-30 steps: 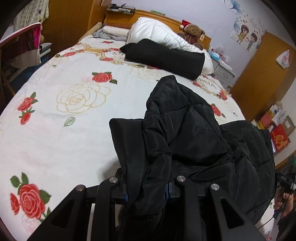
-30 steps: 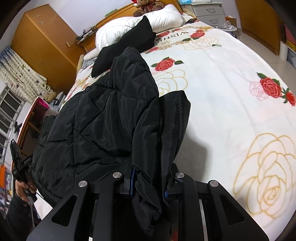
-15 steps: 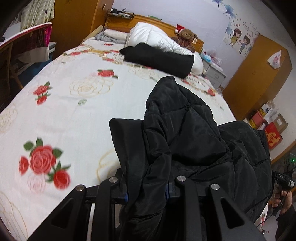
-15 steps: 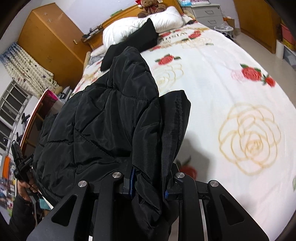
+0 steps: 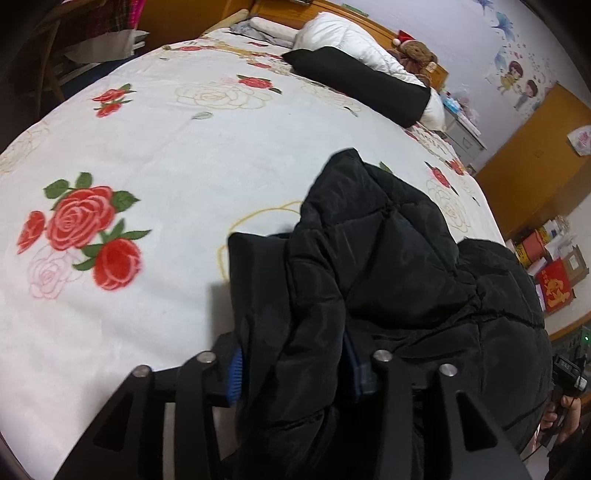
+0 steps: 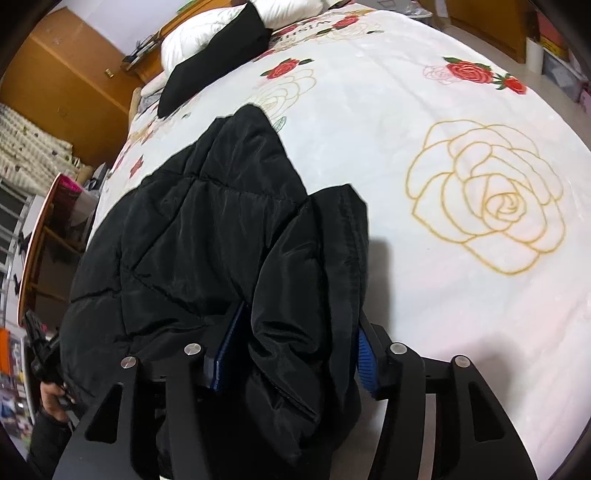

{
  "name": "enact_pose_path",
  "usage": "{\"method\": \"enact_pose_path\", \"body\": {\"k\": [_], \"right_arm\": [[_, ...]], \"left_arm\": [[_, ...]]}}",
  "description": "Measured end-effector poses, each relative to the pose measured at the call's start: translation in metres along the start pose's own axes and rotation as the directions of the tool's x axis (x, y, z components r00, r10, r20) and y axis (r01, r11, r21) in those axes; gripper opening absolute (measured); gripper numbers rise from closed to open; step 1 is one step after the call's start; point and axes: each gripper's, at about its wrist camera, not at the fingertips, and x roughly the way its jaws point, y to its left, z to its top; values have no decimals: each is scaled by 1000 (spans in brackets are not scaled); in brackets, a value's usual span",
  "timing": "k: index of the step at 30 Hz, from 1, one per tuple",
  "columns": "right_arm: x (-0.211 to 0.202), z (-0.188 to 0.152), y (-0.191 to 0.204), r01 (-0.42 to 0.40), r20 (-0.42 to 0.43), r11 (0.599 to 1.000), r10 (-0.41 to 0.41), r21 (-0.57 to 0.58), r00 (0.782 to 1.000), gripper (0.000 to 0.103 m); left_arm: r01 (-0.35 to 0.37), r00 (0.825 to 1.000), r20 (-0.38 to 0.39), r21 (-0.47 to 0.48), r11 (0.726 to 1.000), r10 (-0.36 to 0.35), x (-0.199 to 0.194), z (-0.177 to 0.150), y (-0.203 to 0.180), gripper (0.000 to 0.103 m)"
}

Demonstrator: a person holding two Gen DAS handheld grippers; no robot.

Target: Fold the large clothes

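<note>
Jaws have just been opening on both your left hand-held gripper (image 5: 291, 369) and right hand-held gripper (image 6: 291, 354), black jacket (image 5: 388, 266) between them on the bed (image 5: 166, 155); released bunched, its fold may slump.

The black jacket (image 5: 388, 266) is quilted synthetic cloth with a faint sheen, puffy between stitched seams; its collar edge (image 6: 347, 240) looks flatter and matt. The bedspread (image 5: 177, 155) is soft, fleecy cloth, matt white with printed red roses and gold-outlined ones. The left gripper (image 5: 291, 373) has matt black plastic arms with small bright metal pins, and its fingers (image 5: 235, 373) carry ribbed blue pads that look rubbery; the right gripper (image 6: 291, 362) is built alike. The wardrobe (image 6: 74, 81) and headboard (image 5: 369, 22) are smooth, varnished orange-brown wood. The teddy bear (image 5: 417, 51) is fuzzy brown plush.
</note>
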Motion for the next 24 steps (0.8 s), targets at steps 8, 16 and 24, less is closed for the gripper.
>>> {"method": "enact_pose_path", "body": {"k": [8, 16, 24], "right_arm": [[-64, 4, 41, 68, 209, 991, -42, -117, 977, 57], [-31, 7, 99, 144, 307, 960, -65, -241, 950, 56], [34, 18, 40, 210, 207, 968, -180, -134, 962, 57]], "left_arm": [[-65, 985, 163, 38, 997, 58, -64, 17, -14, 47], [-56, 977, 212, 251, 966, 2, -40, 27, -103, 47], [-115, 986, 140, 189, 975, 90, 36, 23, -88, 48]]}}
